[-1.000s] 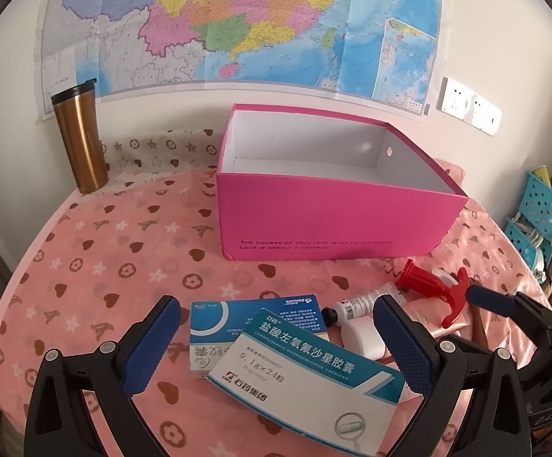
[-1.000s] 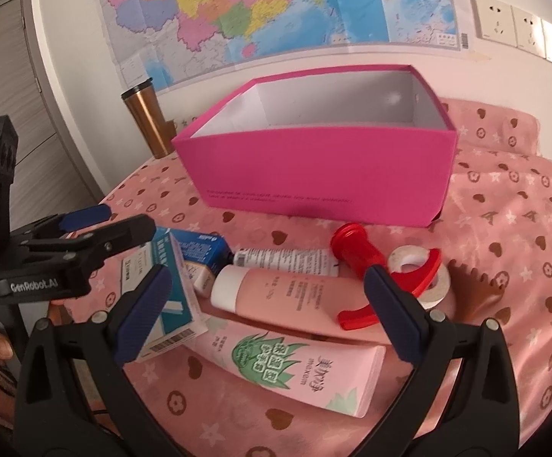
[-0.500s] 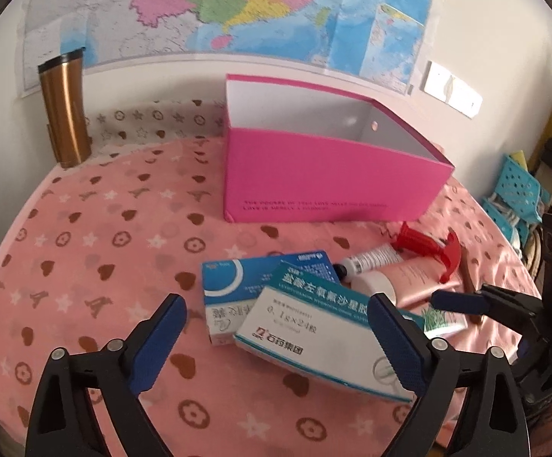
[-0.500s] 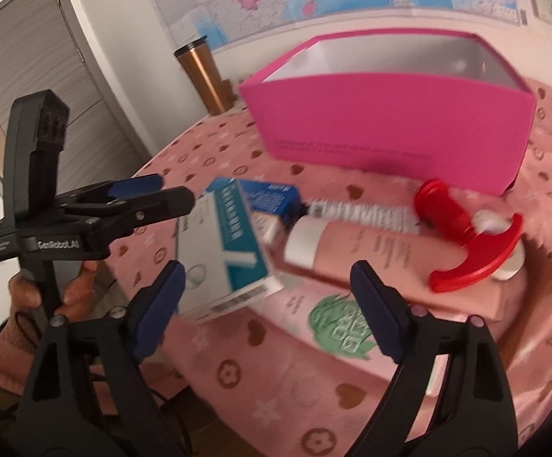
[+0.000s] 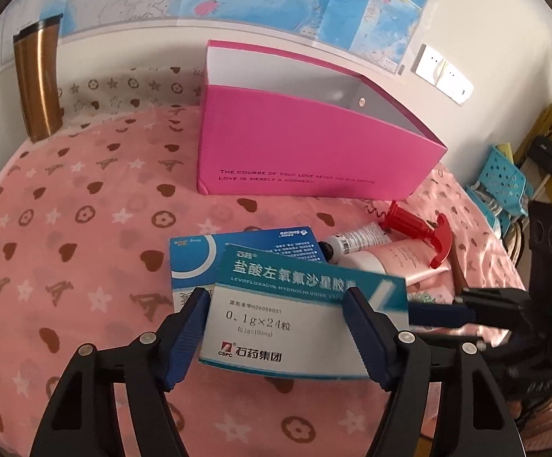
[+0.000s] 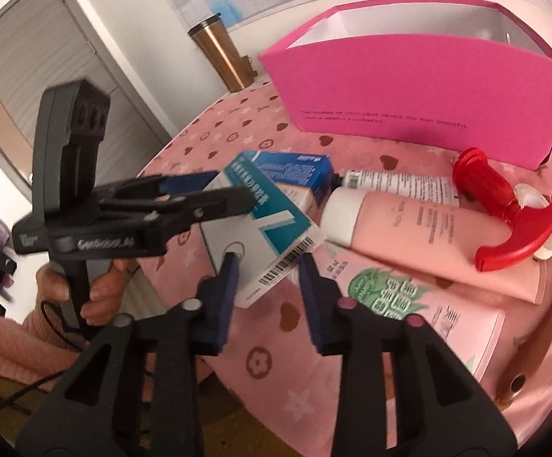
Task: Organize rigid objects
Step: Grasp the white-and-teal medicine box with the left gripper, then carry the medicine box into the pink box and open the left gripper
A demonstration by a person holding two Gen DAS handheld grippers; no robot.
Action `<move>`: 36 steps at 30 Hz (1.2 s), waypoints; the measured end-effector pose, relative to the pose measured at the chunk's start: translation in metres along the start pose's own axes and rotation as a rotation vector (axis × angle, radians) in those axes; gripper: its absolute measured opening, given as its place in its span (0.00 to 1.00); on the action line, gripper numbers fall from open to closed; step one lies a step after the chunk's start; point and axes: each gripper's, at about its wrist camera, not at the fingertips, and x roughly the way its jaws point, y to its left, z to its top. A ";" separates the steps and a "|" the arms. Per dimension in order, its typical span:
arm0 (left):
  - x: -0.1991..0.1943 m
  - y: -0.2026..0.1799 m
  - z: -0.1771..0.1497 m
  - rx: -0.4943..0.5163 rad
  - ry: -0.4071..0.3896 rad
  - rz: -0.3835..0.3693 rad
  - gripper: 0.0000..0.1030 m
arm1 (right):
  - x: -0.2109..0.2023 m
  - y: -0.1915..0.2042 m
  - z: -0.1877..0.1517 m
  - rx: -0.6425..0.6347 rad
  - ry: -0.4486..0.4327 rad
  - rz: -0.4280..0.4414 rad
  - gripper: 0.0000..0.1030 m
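Box [image 5: 314, 160]: open-topped, pink, upright at the back of the table, well apart from the clutter; floor hidden behind the front wall, contents not determinable.

Tubes, pink [image 6: 428, 236] and green [image 6: 409, 304]: lying flat, pink across green; judged soft-walled and liable to dent. Far end of the green one cut off by the right finger.

Carton [image 5: 276, 320]: teal and white medicine pack, tilted up, overlapping the blue carton [image 5: 238, 251]. Judged light, thin card, stiff along the edges, crushable across the broad faces, slightly slick. Best taken across the narrow sides near the middle, with modest pressure.

Left gripper [image 5: 276, 297]: jaws just closed in, clamped on the carton's two side edges.

Right gripper [image 6: 268, 261]: jaws just narrowed, barcode corner of the carton between them; pad contact blurred, so grip cannot be told.

Pump [image 6: 504, 221]: red, rigid, lying on the pink tube. Pale round item behind it mostly hidden; not identifiable.
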 end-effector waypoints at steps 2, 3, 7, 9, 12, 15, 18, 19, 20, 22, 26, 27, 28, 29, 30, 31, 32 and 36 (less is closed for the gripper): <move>0.000 0.003 0.001 -0.011 0.001 -0.002 0.71 | 0.000 -0.001 0.010 -0.007 -0.012 -0.006 0.32; 0.001 0.004 0.003 -0.022 0.000 0.001 0.71 | 0.000 -0.001 0.014 -0.015 -0.016 -0.012 0.32; 0.002 0.014 0.008 -0.070 -0.016 0.007 0.70 | 0.012 -0.006 0.032 -0.023 -0.010 -0.014 0.32; 0.003 0.019 0.010 -0.086 -0.016 0.003 0.70 | 0.020 -0.011 0.040 -0.026 0.000 -0.021 0.32; 0.002 0.021 0.011 -0.082 -0.017 0.018 0.70 | 0.028 -0.015 0.047 -0.031 0.016 -0.022 0.32; -0.001 0.026 0.008 -0.083 -0.016 0.021 0.65 | 0.032 -0.015 0.048 -0.037 0.026 -0.016 0.32; -0.003 0.031 0.006 -0.080 -0.009 0.025 0.56 | 0.036 -0.016 0.049 -0.032 0.035 -0.008 0.32; -0.003 0.032 0.006 -0.084 -0.009 0.020 0.56 | 0.037 -0.017 0.049 -0.031 0.037 -0.002 0.32; -0.004 0.033 0.006 -0.085 -0.009 0.019 0.55 | 0.037 -0.018 0.049 -0.029 0.042 0.004 0.32; -0.005 0.033 0.007 -0.086 -0.007 0.017 0.55 | 0.039 -0.019 0.050 -0.023 0.045 0.006 0.33; -0.010 0.030 0.013 -0.081 -0.020 0.010 0.55 | 0.034 -0.015 0.054 -0.041 0.035 0.001 0.37; -0.012 0.029 0.015 -0.077 -0.029 0.007 0.55 | 0.032 -0.014 0.056 -0.043 0.031 0.002 0.37; -0.015 0.027 0.018 -0.070 -0.037 0.003 0.55 | 0.029 -0.013 0.058 -0.047 0.024 0.000 0.37; -0.017 0.025 0.021 -0.062 -0.045 -0.001 0.55 | 0.025 -0.011 0.061 -0.056 0.015 -0.005 0.37; -0.020 0.022 0.026 -0.051 -0.055 -0.005 0.55 | 0.020 -0.009 0.064 -0.065 0.004 -0.011 0.37; -0.022 0.020 0.030 -0.043 -0.063 -0.007 0.55 | 0.016 -0.009 0.067 -0.072 -0.006 -0.016 0.37; -0.023 0.018 0.034 -0.035 -0.072 -0.010 0.55 | 0.012 -0.008 0.070 -0.079 -0.015 -0.020 0.37; -0.030 0.008 0.057 -0.009 -0.112 -0.033 0.55 | -0.005 -0.011 0.085 -0.086 -0.059 -0.036 0.37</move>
